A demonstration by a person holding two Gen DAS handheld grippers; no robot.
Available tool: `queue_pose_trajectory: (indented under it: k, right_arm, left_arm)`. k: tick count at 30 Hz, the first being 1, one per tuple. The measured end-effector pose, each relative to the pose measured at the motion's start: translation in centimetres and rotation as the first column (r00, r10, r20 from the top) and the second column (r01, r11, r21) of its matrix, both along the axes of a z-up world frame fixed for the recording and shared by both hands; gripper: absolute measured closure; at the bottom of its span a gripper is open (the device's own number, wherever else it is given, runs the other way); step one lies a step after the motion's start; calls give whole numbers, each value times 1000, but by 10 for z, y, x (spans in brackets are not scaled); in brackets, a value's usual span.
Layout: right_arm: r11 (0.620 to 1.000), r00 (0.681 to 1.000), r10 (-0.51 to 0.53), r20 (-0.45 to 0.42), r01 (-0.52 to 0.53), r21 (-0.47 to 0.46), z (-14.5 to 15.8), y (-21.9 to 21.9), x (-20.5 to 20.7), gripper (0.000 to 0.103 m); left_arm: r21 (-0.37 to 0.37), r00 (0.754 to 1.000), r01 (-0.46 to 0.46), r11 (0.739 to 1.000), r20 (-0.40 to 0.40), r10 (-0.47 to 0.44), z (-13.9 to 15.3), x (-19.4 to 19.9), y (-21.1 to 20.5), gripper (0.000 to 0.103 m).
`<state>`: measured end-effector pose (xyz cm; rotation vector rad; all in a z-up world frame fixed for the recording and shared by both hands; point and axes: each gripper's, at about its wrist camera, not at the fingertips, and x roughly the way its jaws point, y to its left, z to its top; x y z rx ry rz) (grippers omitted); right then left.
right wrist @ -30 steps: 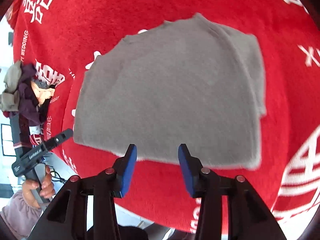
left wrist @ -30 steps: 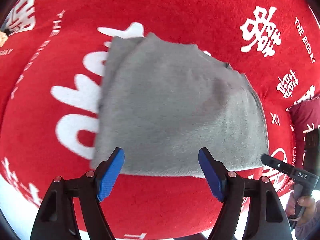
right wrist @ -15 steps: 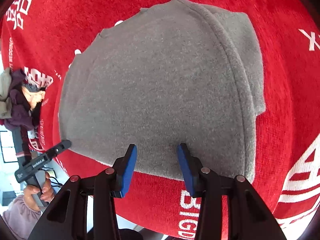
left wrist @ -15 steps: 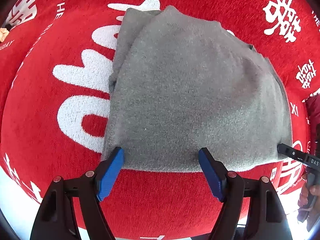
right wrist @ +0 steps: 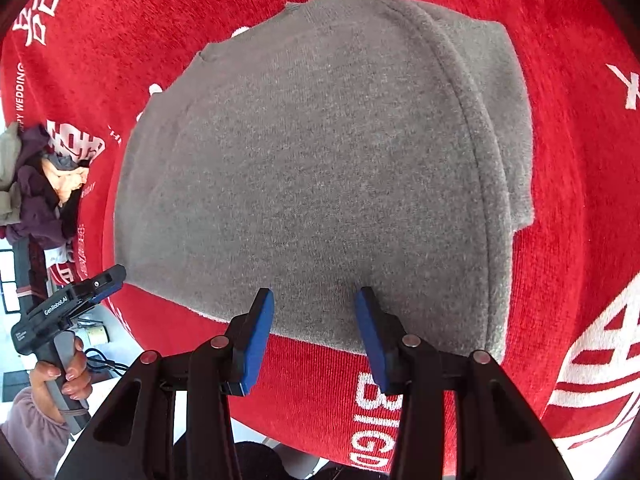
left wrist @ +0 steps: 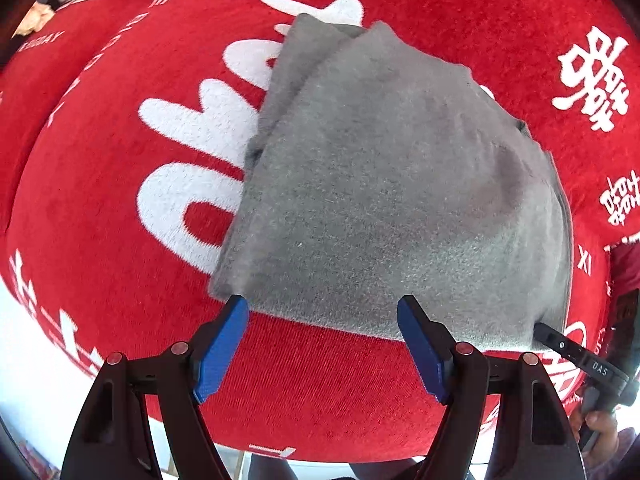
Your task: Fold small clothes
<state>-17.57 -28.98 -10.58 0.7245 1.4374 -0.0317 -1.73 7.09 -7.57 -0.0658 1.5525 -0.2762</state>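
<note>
A grey folded garment (left wrist: 392, 200) lies flat on the red cloth (left wrist: 100, 200). A second layer sticks out along its far left side. My left gripper (left wrist: 322, 308) hovers at the garment's near left hem, open, with nothing between its blue pads (left wrist: 224, 344). In the right wrist view the same garment (right wrist: 320, 168) fills the middle. My right gripper (right wrist: 313, 300) stands open over its near hem, the pads (right wrist: 256, 336) apart and not pinching the cloth. Each view shows the other gripper at its edge: the right one (left wrist: 560, 344) and the left one (right wrist: 100, 284).
The red cloth with white lettering (right wrist: 580, 240) covers the table to its near edge. A heap of purple and grey clothes (right wrist: 32, 184) lies at the left. A maroon garment (left wrist: 624, 268) shows at the right edge. A hand (right wrist: 60, 372) grips the left handle.
The right gripper has sunk towards the garment, which now fills more of its view, pads over the near hem. The left gripper has rolled slightly, staying at the hem. Both jaws kept their width.
</note>
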Motion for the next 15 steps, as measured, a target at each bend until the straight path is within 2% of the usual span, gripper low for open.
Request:
queue_pose_trajectory:
  k: [5,15]
  right_arm:
    - [999,999,36,-24,-36,2,2,6,9,51]
    - [995,994,98,-40,-98,11,0,13,24,50]
  left_arm:
    - [7,998,-67,998,-5,67,6,0,6,25]
    - [23,994,-110,994,6,110,6,-2,5,25]
